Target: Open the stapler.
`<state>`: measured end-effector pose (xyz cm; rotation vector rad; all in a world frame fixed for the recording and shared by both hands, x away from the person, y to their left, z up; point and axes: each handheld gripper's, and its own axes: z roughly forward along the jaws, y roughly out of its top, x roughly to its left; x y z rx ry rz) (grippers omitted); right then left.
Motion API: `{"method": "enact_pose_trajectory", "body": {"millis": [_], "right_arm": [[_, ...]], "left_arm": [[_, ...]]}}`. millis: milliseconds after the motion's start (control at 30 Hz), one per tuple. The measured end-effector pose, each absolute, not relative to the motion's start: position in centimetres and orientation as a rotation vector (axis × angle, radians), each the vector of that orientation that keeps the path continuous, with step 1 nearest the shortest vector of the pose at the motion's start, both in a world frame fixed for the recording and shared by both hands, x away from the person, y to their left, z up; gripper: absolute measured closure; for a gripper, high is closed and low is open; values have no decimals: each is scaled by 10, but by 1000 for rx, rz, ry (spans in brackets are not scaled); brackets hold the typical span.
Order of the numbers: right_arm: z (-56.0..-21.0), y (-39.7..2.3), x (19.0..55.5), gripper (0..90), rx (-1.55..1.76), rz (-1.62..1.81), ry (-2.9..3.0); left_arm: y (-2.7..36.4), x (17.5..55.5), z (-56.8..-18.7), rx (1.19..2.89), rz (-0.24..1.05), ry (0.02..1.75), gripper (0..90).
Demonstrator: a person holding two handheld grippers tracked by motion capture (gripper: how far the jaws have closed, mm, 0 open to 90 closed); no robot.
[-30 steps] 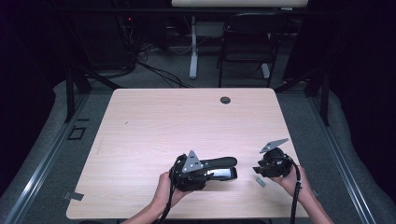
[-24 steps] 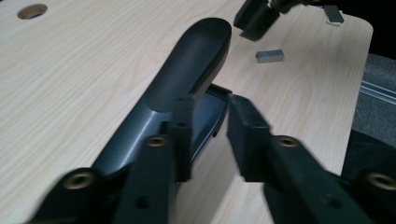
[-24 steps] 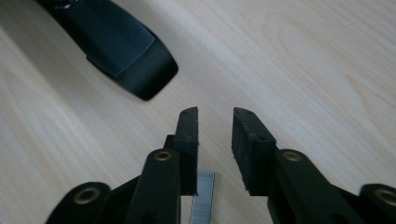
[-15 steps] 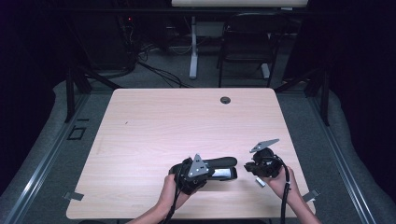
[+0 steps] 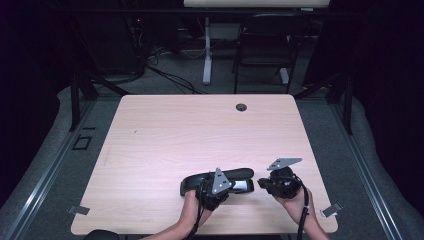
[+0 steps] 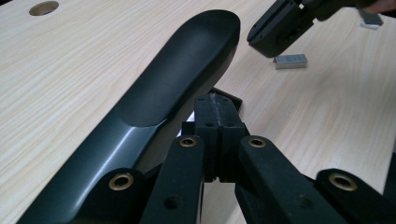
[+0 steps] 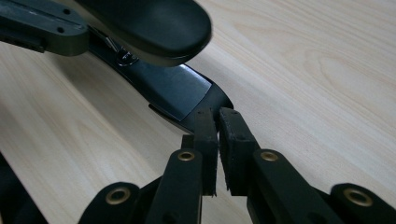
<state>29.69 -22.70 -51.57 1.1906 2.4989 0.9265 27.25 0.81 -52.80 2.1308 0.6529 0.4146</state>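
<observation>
Wooden table point(image 5: 165, 135) bare beyond stapler point(image 5: 216, 180)

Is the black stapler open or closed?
Open. The stapler's top arm is lifted off its shiny base, leaving a gap with the metal insides showing in the right gripper view.

high view overhead; tool cameras close, sharing stapler point(image 5: 216, 178).

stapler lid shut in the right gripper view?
No: the stapler lid is lifted clear of its shiny metal base, with the inner mechanism showing in the gap.
</observation>
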Motion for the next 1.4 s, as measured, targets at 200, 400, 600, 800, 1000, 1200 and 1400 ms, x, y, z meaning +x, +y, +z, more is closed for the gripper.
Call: {"method": "enact_pose_trajectory", "body": {"millis": [200,400,600,800,1000,1200,1400], "right_arm": [[-529,-210,293,874,1043,903,2483],[-544,-196,293,873,953,853,2506],[-551,-187,295,889,881,825,2497],[-557,-187,296,884,822,825,2507],[-558,-188,297,899,840,853,2507],[-560,-189,295,895,864,878,2483],[-563,-185,296,900,847,895,2442]], "left_arm": [[4,268,-538,2108,447,706,900],[5,268,-554,2090,415,796,900],[6,273,-554,2057,436,827,900],[4,273,-557,2060,447,825,900],[3,272,-561,1998,448,836,900],[1,276,-565,1978,437,852,883],[-1,275,-565,1961,436,857,896]]}}
